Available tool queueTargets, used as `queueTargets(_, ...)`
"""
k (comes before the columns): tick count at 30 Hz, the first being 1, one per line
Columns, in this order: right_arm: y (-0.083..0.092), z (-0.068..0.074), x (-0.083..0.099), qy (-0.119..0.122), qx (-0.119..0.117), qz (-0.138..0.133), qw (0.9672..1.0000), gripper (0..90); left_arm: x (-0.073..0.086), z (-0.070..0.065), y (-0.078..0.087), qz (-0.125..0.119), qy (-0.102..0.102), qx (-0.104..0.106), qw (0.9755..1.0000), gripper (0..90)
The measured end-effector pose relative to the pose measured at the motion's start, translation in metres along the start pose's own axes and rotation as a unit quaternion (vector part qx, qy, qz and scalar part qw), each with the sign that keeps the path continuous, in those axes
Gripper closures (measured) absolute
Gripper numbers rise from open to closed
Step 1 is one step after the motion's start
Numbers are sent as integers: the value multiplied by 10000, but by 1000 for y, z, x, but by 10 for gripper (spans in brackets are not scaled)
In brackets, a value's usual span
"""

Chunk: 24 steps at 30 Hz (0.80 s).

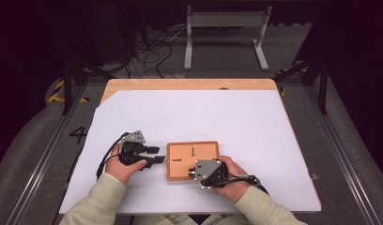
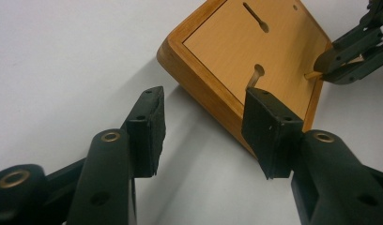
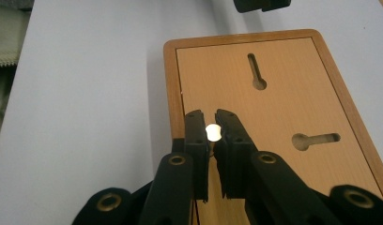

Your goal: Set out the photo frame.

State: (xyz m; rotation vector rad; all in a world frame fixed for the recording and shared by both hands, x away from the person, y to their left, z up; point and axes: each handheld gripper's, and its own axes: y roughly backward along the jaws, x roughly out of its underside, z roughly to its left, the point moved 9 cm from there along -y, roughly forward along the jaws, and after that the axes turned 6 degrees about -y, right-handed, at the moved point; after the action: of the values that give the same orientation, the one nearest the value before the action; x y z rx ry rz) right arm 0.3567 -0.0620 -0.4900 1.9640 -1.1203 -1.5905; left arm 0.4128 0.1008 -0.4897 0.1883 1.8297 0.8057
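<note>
A flat wooden board (image 1: 180, 151) with two keyhole-shaped slots (image 3: 256, 70) lies on the white sheet near the person's side. In the right gripper view, my right gripper (image 3: 213, 122) is shut on a small pale wooden peg (image 3: 213, 132), held over the board's (image 3: 283, 108) near part. The left gripper view shows that peg (image 2: 314, 75) sticking out of the right gripper (image 2: 328, 68) above the board's (image 2: 227, 51) far edge. My left gripper (image 1: 159, 154) stands open at the board's left edge, one finger (image 2: 269, 126) over the rim and nothing between the jaws.
A white sheet (image 1: 203, 112) covers most of the wooden table (image 1: 189, 84). Beyond the table, a white metal frame (image 1: 225, 28) and loose cables (image 1: 152, 51) lie on the floor.
</note>
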Motion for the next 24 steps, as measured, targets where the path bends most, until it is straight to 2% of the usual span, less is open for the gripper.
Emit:
queueTargets(6, 1, 3, 0, 132, 148, -33, 9998, 837, -5, -1, -4, -96, 36, 78, 9999, 415)
queueTargets(8, 1, 4, 0, 149, 184, -28, 9997, 836, -6, -1, -6, -117, 106, 76, 9998, 392)
queueTargets(15, 1, 6, 1, 186, 307, -58, 9993, 836, -15, 0, -23, -159, 246, 302, 9991, 328)
queueTargets(19, 1, 7, 1, 248, 385, -31, 9989, 835, -17, 4, -33, -235, 505, 410, 9976, 287)
queueTargets(21, 1, 8, 1, 274, 421, -23, 9987, 835, -18, 3, -37, -268, 615, 547, 9962, 284)
queueTargets(24, 1, 8, 1, 267, 446, -30, 9986, 835, -20, 2, -43, -310, 704, 681, 9947, 287)
